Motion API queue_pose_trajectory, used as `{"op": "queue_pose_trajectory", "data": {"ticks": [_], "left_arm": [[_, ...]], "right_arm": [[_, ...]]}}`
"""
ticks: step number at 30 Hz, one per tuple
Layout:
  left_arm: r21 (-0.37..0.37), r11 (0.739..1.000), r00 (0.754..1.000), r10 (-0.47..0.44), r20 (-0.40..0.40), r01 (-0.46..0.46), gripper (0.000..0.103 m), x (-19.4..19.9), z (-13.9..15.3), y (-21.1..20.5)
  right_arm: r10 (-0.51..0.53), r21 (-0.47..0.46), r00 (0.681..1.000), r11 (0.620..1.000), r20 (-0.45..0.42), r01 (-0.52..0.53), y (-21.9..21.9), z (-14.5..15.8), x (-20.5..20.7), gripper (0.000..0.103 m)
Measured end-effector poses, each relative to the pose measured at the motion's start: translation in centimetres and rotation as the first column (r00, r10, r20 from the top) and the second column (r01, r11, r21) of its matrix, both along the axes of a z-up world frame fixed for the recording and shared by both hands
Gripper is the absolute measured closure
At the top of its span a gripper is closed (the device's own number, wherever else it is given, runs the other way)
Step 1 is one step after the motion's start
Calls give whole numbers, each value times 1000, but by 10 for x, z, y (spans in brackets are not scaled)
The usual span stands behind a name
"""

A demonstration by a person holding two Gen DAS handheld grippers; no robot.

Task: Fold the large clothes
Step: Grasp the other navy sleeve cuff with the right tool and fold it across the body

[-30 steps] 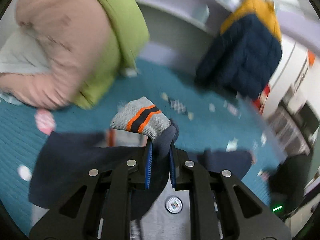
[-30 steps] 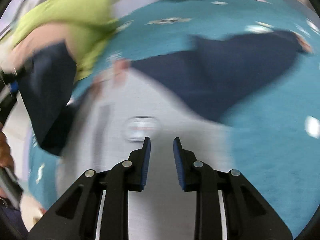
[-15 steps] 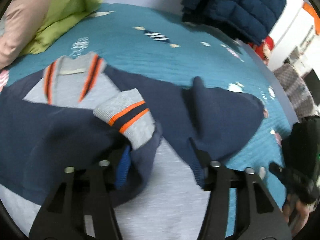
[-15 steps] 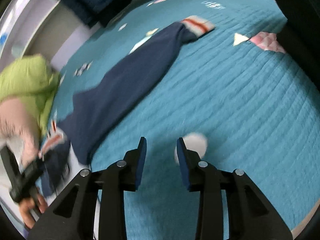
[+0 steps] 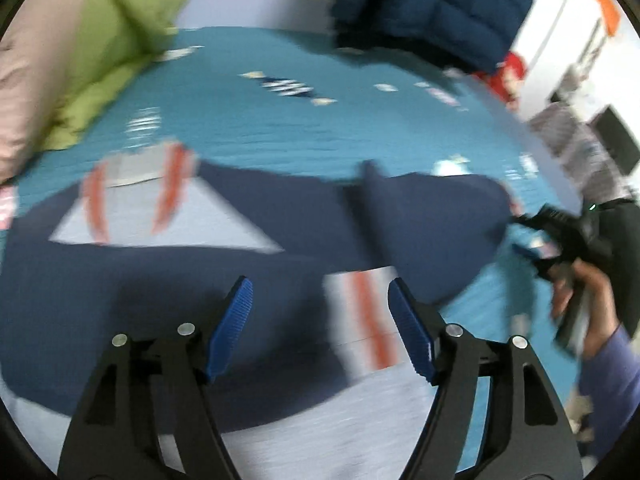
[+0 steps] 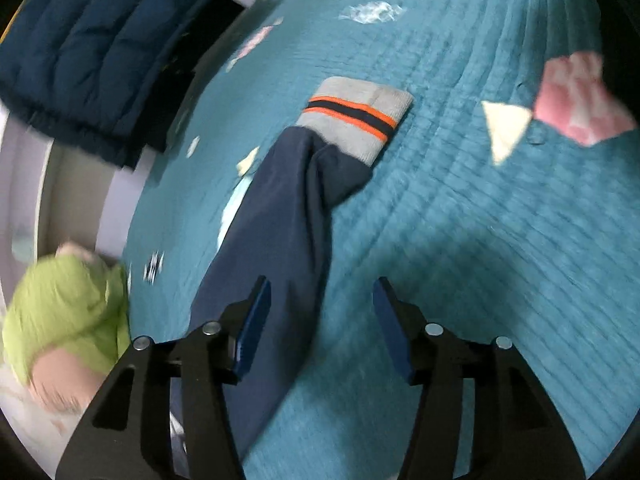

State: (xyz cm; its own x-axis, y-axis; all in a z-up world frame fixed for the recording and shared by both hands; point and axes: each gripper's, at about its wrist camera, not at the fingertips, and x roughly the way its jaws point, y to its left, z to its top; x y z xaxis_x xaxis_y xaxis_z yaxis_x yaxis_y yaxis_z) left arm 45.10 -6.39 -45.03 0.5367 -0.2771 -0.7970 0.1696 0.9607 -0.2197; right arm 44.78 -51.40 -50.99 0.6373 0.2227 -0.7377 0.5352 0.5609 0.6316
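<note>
Jacket [image 5: 120, 292], navy and grey with orange stripes, lies spread on the teal quilt [image 5: 280, 128], collar [image 5: 136, 192] up toward the green bedding [image 5: 120, 40]; one sleeve is already laid across the body, its cuff [image 5: 360, 320] resting between the left gripper [image 5: 320, 328] fingers but not pinched. Left jaws have just been opening and stand wide apart, holding nothing, cuff loose on the cloth below. Other sleeve [image 6: 280, 220] runs out straight over the quilt [image 6: 440, 240] in the right view, striped cuff [image 6: 356, 116] at the far end, well ahead of the right gripper [image 6: 320, 320]. Right jaws have also just been opening, about half apart, empty; the sleeve edge passes under the left finger, nothing gripped. Step in hand looks like fetching this second sleeve to fold it in. To do it well: go forward to the cuff rather than grabbing mid-sleeve, take the ribbed grey band square across, pinch through both layers, lift just clear of the quilt so it doesn't drag or twist, carry it over the body to match the first sleeve, lay flat before letting go. Left gripper better stays clear of the laid cuff. Puffer coat [image 6: 88, 52] at bed edge is well apart, no obstacle. Left view is blurred, so fine creases can't be judged
</note>
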Motion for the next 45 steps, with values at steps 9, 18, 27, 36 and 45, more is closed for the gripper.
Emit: {"op": "queue_pose_trajectory", "data": {"ticks": [9, 18, 27, 36, 45], "left_arm": [[131, 971, 972, 215, -94, -202, 25, -35, -21, 109], [132, 929, 927, 361, -102, -347, 25, -80, -4, 205], [116, 860, 862, 505, -48, -497, 23, -121, 34, 295], [104, 821, 819, 569, -66, -562, 22, -162, 38, 351], [46, 820, 817, 573, -70, -571, 21, -158, 39, 345]], "right_arm": [[11, -41, 995, 999, 96, -7, -8, 22, 25, 97], [377, -456, 866, 866, 328, -205, 130, 180, -7, 97], [761, -602, 596, 609, 258, -517, 398, 208, -53, 97], [883, -522, 423, 268, -204, -810, 608, 73, -49, 65], [892, -442, 447, 430, 71, -788, 561, 127, -56, 42]]}}
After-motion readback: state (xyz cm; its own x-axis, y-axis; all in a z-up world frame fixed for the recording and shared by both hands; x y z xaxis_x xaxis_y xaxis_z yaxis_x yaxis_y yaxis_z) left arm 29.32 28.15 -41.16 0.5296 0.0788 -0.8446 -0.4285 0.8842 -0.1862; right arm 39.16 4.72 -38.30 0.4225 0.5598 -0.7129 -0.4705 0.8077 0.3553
